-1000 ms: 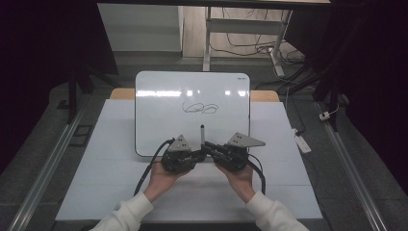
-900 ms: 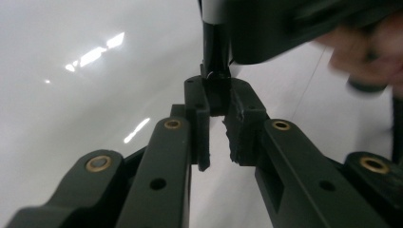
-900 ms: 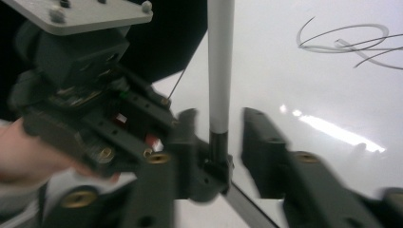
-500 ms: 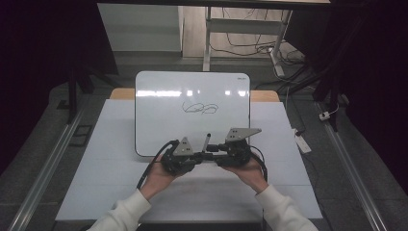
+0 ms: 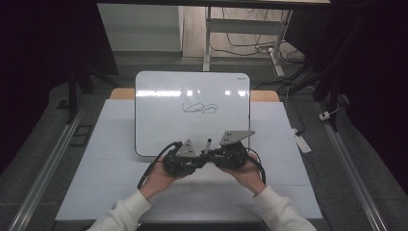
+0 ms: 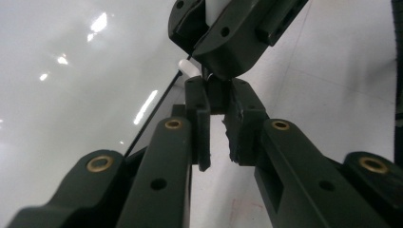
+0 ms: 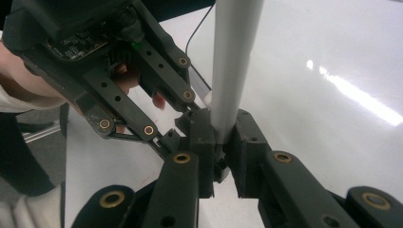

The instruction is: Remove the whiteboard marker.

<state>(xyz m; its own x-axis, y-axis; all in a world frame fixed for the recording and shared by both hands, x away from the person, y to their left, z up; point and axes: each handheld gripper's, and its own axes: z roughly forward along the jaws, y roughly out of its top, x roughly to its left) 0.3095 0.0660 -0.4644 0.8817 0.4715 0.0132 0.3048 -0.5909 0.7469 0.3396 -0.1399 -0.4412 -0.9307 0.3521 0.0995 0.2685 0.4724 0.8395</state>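
Since a second ago, both hands have drawn slightly toward the person along the near edge of the whiteboard, and the marker between the grippers, which stood almost straight up then, now leans a little to the right in the high view; the right gripper's jaws opened and closed again within that second and have just been closing on the marker.

The white table (image 5: 110, 159) carries the whiteboard (image 5: 192, 91), which lies flat at its middle with a small black scribble (image 5: 199, 108) on it. At the board's near edge the person's two hands meet, sleeves coming in from the bottom of the high view.

The left gripper (image 5: 195, 160) sits at the left of the pair, the right gripper (image 5: 213, 156) just beside it at the right, tips pointing at each other. In the right gripper view its own jaws (image 7: 219, 137) are closed on the lower end of the marker (image 7: 233, 61), whose pale barrel rises up out of the frame over the glossy board. In the left gripper view the left gripper's jaws (image 6: 217, 97) are drawn in tight around a dark part at the marker's end, right under the other gripper's body; the white tip (image 6: 188, 68) peeks out beside them.

The marker (image 5: 208, 144) stands between the two grippers, held by both, above the board's near edge.
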